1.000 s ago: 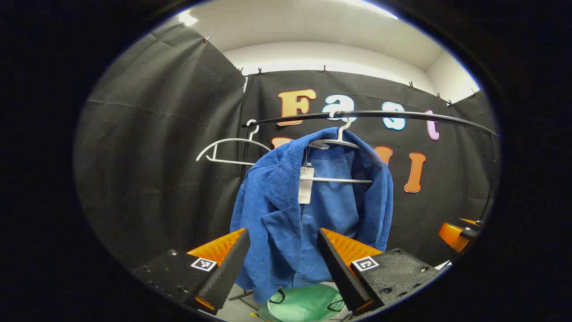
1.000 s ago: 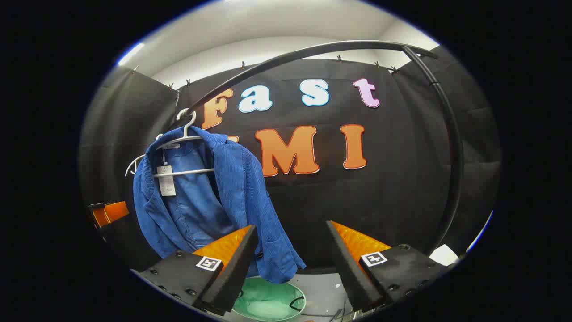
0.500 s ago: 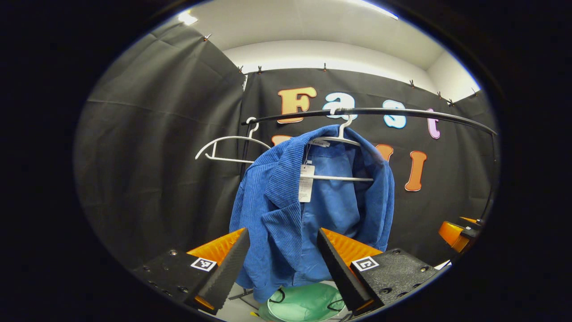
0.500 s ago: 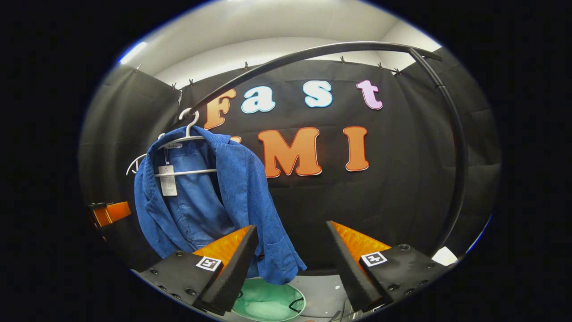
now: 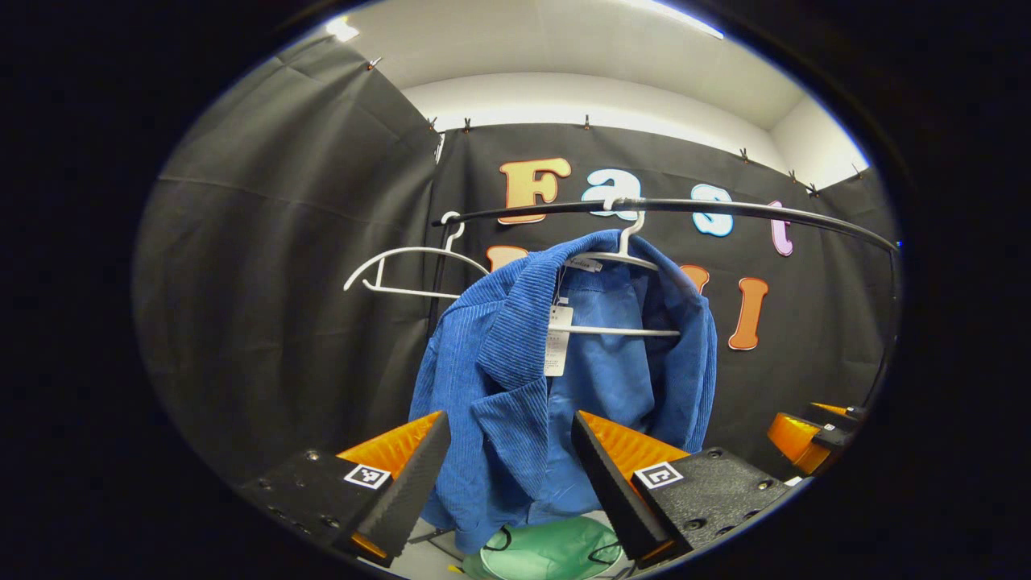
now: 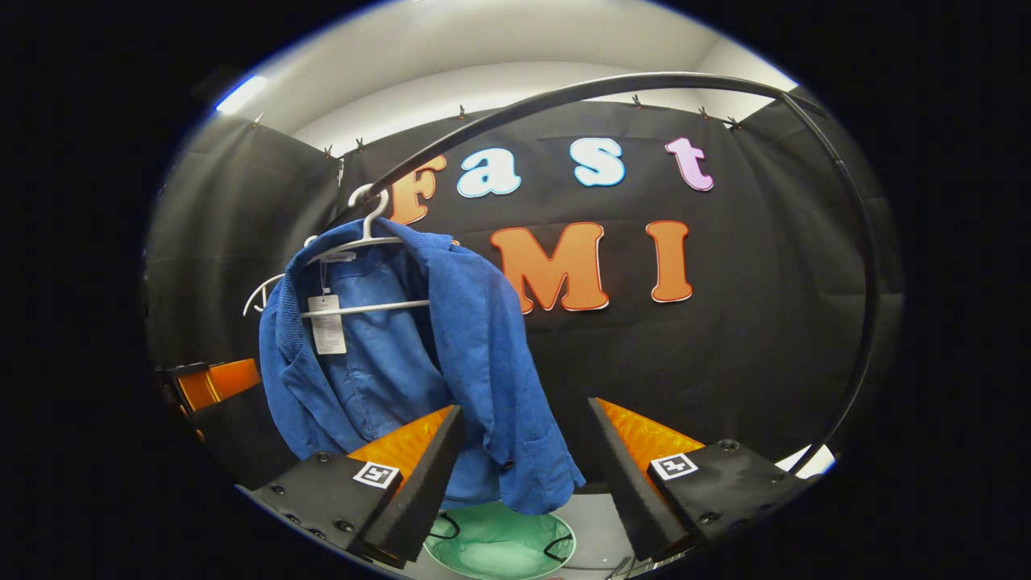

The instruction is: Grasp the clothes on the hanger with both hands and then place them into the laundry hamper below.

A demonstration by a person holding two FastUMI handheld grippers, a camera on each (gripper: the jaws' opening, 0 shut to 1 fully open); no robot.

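Left gripper view looks slightly upward at the garment rack, with the left gripper [image 5: 503, 475] held level and its two black-padded orange fingers spread wide, nothing between them. At the left of this view an empty white hanger [image 5: 407, 270] hooks over the end of the black rail [image 5: 725, 209]. Right of it, in the middle, the blue corduroy jacket [image 5: 515, 387] hangs on a second white hanger [image 5: 620, 258], front open, with a white paper tag [image 5: 557, 342] dangling at the collar. Its hem drops between and beyond the open fingers, apart from them. Below the hem sits the rim of the green laundry hamper [image 5: 552, 552] with its black handles. At the far right edge the other gripper's orange finger [image 5: 793, 435] shows, low and well off to the side of the jacket. Right gripper view has the left gripper's orange finger [image 6: 221, 380] at its left edge, then the blue corduroy jacket [image 6: 475, 354] left of centre under the curved black rail [image 6: 612, 84], and the green laundry hamper [image 6: 499, 548] on the floor beneath the hem. The right gripper [image 6: 523, 467] is also level and wide open, its left finger overlapping the jacket's lower edge in the picture, though contact cannot be told.
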